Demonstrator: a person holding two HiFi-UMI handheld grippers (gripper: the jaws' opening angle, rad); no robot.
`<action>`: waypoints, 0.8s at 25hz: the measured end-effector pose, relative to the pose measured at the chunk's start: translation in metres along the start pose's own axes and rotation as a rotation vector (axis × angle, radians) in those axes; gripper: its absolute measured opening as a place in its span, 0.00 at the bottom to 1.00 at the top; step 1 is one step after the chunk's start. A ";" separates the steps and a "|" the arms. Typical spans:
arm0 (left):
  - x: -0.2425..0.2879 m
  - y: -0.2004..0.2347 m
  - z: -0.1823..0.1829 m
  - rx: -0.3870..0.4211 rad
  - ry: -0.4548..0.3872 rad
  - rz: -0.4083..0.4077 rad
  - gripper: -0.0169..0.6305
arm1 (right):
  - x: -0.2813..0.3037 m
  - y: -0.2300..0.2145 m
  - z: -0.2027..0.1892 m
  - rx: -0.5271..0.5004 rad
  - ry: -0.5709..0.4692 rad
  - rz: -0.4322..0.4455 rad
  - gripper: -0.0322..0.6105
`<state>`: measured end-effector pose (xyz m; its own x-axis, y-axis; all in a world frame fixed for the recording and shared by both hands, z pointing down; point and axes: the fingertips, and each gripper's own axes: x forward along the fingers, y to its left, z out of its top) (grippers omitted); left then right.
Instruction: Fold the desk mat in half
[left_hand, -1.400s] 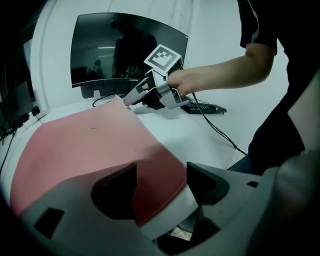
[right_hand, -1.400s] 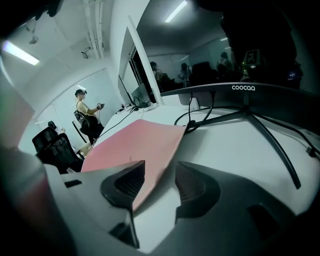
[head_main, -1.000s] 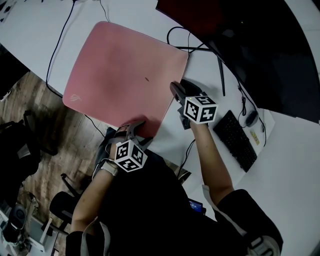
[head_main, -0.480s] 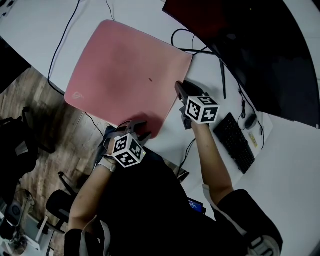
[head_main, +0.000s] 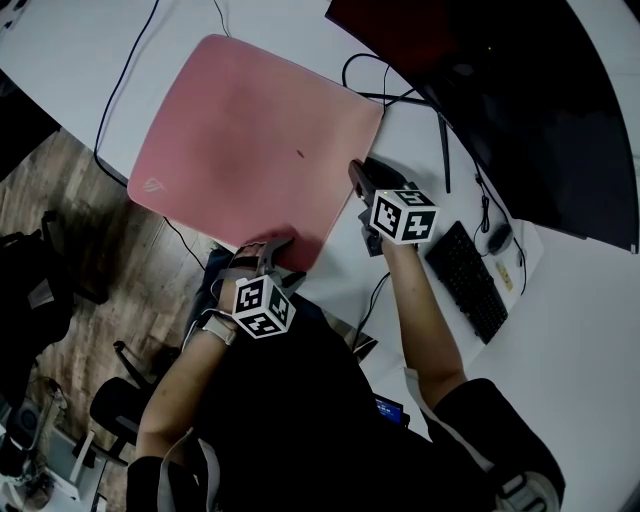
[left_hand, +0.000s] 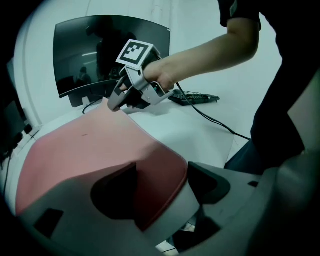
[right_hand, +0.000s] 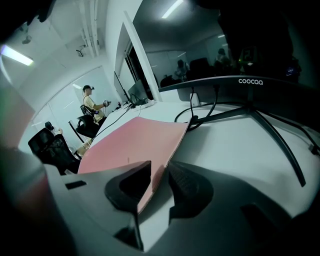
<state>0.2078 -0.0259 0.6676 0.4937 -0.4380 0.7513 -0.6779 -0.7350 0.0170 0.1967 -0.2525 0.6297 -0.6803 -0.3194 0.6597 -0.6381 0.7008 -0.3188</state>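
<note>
Pink rectangular desk mat (head_main: 250, 140): spread out, unfolded, on the white surface (head_main: 70, 60). One of its short ends reaches the surface's edge beside the wooden floor (head_main: 60, 210). The other lies close to the foot of the large dark curved monitor (head_main: 520, 90).

Monitor stands at the far right of the surface, well clear of the mat's near edge.

Black keyboard (head_main: 470, 283): on the surface right of the right forearm, apart from the mat. A dark mouse (head_main: 503, 237) lies just beside its far end.

Right gripper (right_hand: 160, 167): at the mat's near edge, towards the monitor end.
- Jaws have just been closing and now pinch that edge between them.
- The edge there stands raised off the surface; the rest of the mat lies flat.

Left gripper (left_hand: 161, 172): at the mat's near corner by the surface's edge.
- Jaws have just been opening and stand wide apart.
- The rounded corner lies between them, over the lower jaw.
- No squeeze on it visible.

The two grippers are well apart along the same long edge.

Thin black cable (head_main: 128, 70): runs across the surface past the mat's floor-side end.

Small marks on the mat: a pale logo (head_main: 152, 186) at one corner and a dark speck (head_main: 299, 154) on the face.
</note>
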 end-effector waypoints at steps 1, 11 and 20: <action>0.000 0.000 0.000 0.002 -0.002 0.008 0.53 | -0.001 0.000 0.000 -0.001 -0.001 0.000 0.21; -0.003 0.017 -0.001 -0.010 -0.017 0.049 0.32 | -0.006 -0.001 -0.003 -0.005 -0.008 -0.013 0.20; -0.014 0.020 0.007 -0.042 -0.039 0.061 0.26 | -0.010 0.007 0.008 0.027 -0.030 0.036 0.10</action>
<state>0.1909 -0.0383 0.6534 0.4709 -0.5017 0.7256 -0.7294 -0.6840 0.0004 0.1963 -0.2499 0.6150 -0.7134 -0.3134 0.6268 -0.6223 0.6947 -0.3609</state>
